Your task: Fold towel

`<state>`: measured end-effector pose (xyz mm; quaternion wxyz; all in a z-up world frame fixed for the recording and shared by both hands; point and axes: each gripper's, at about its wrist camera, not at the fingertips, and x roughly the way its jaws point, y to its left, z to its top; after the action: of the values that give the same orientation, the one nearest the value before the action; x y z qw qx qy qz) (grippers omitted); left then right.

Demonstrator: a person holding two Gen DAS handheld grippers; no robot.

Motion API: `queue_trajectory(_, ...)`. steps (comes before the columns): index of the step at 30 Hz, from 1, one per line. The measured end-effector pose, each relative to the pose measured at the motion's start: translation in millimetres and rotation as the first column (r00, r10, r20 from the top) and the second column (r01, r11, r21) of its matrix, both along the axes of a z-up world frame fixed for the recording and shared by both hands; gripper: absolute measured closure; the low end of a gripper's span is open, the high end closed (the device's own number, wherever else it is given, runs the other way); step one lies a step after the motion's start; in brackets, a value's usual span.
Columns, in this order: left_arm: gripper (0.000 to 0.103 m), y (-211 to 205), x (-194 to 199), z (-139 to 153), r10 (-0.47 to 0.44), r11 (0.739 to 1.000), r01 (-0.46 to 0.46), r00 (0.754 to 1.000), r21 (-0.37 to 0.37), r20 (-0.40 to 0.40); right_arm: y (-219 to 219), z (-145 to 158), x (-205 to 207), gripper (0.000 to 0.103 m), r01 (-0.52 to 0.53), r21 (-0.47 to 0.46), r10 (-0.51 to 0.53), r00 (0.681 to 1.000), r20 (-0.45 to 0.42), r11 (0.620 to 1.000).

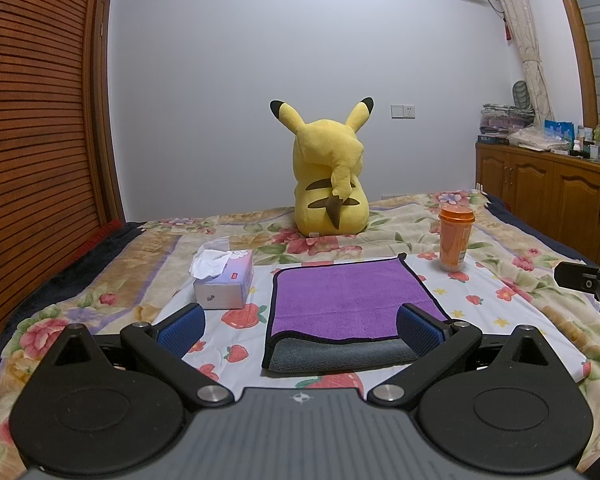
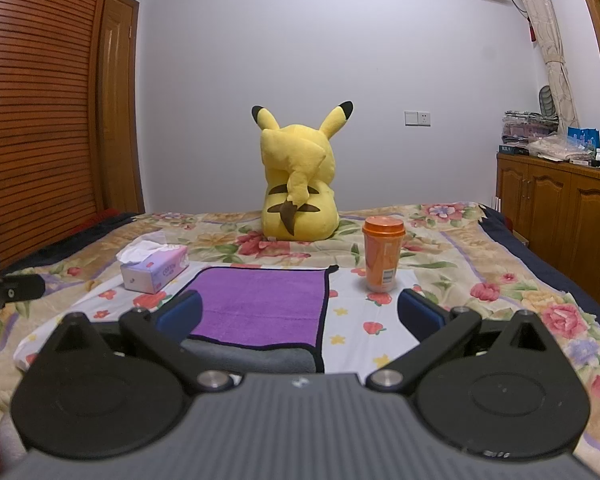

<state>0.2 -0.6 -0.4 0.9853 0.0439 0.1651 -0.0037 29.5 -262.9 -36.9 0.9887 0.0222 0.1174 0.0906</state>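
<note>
I'm looking out over the bed [image 1: 500, 240], flowered spread from edge to edge, and a big yellow plush toy [image 1: 330, 176] sits at the far side with its back to me. Closer in, on the white strawberry-print cloth, lies the towel [image 1: 348, 300]: purple face up, black trim, and along the near edge a grey under-layer peeks out from beneath the purple. So I judge one fold is already in, the top half laid over the bottom, though the near edges don't quite line up. What's left, as I read it, is another fold to bring it smaller, and maybe squaring that edge. A tissue box [image 1: 224, 280] stands just left of the towel, an orange cup [image 1: 456, 238] near its far right corner, both clear of the cloth. My left gripper [image 1: 300, 326] hangs over the towel's near edge, fingers spread wide, holding nothing. My right gripper [image 2: 300, 316] hovers by the near right corner, fingers equally wide apart and empty.
</note>
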Motion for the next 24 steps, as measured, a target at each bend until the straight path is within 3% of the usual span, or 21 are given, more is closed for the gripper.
queue_trajectory(16, 0.000, 1.5, 0.3, -3.9, 0.000, 1.000, 0.000, 1.000, 0.000, -0.004, 0.2, -0.5, 0.0, 0.000, 0.000, -0.001, 0.000, 1.000, -0.002, 1.000)
queue_trajectory(24, 0.000, 4.2, 5.9, -15.0, 0.003, 1.000, -0.004, 0.998, -0.004, -0.061, -1.1, -1.3, 3.7, 0.000, -0.001, -0.015, 0.001, 1.000, -0.026, 1.000)
